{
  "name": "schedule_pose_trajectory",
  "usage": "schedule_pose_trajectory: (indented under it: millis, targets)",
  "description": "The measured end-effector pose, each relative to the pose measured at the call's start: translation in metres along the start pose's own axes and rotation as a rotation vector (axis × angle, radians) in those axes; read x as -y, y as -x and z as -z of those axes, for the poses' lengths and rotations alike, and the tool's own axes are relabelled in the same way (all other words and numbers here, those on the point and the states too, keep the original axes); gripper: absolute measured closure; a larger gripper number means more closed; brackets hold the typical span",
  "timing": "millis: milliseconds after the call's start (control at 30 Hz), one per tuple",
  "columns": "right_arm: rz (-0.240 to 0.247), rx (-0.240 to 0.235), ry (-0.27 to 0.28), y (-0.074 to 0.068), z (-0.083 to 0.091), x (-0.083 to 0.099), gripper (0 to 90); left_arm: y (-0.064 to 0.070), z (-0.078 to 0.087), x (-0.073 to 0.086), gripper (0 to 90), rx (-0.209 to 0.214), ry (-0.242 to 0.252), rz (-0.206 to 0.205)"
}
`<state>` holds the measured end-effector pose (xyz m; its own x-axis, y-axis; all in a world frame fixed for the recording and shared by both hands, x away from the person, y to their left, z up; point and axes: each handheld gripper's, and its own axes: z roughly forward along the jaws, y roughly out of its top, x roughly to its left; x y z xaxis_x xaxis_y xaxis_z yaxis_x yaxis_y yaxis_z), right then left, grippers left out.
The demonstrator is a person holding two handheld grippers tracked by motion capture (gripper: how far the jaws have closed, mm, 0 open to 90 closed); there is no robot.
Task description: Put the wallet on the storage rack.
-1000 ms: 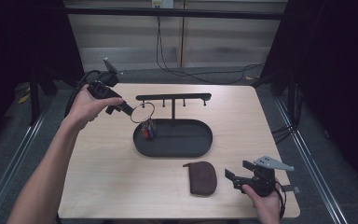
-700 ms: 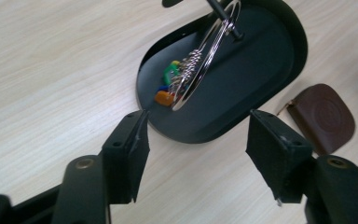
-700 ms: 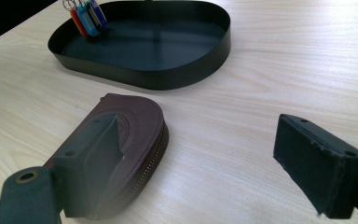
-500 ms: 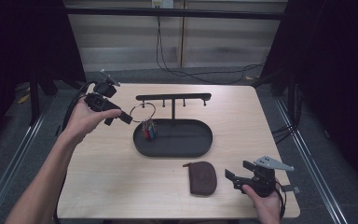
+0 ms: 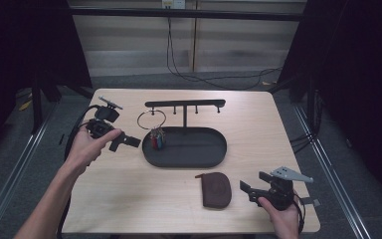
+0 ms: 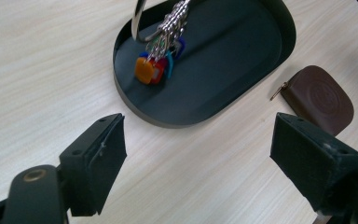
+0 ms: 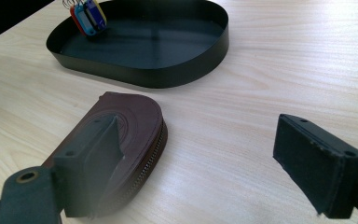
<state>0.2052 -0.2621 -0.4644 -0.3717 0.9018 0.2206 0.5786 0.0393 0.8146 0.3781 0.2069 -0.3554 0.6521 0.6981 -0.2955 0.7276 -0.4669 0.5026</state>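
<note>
Fingers [image 6: 98, 163] of my left gripper [image 5: 124, 141] spread wide, empty — right gripper [image 5: 252, 188] likewise, beside the pouch [image 5: 216, 189].

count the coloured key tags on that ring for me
4 show: an orange tag, a red tag, a teal tag and a blue tag, bunched under the key ring over the tray's left end. More may hide behind them.

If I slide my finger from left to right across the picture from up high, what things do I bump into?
Left gripper → key ring with coloured tags → black tray → brown pouch → right gripper.
</note>
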Motion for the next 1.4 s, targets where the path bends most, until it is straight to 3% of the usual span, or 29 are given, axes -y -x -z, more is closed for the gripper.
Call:
schedule_pose_trajectory:
  millis: [167,233,267,433,667,900,1100,1267,1400]
  targets:
    - [-0.001,-0.001,-0.003,0.0,-0.001,0.0,14.6,0.002,-0.005,0.013,18.3,0.018,0.028,-0.006]
    - [-0.002,-0.001,-0.003,0.0,0.0,0.0,14.7,0.003,-0.005,0.019,18.3,0.045,0.048,-0.028]
    - [-0.002,-0.002,-0.002,0.0,0.0,0.0,14.7,0.004,-0.006,0.022,18.1,0.055,0.059,-0.015]
    - [-0.007,-0.001,0.0,0.002,0.001,0.0,14.7,0.006,-0.012,0.041,18.0,0.05,0.071,-0.008]
    - [-0.012,-0.002,-0.006,0.0,0.001,0.001,14.9,0.005,-0.015,0.074,17.9,0.032,0.135,0.006]
    - [-0.016,-0.005,-0.013,-0.001,-0.002,0.001,15.2,0.001,-0.019,0.107,17.4,0.046,0.179,0.023]
    - [-0.022,-0.005,-0.019,-0.001,-0.002,0.001,15.9,-0.003,-0.029,0.132,17.3,0.048,0.175,0.04]
    - [-0.034,-0.015,-0.029,-0.001,-0.003,0.0,18.3,0.005,-0.026,0.146,17.2,0.032,0.189,0.015]
    - [-0.044,-0.019,-0.039,-0.002,-0.003,-0.002,18.4,0.009,-0.026,0.158,16.7,0.04,0.198,0.019]
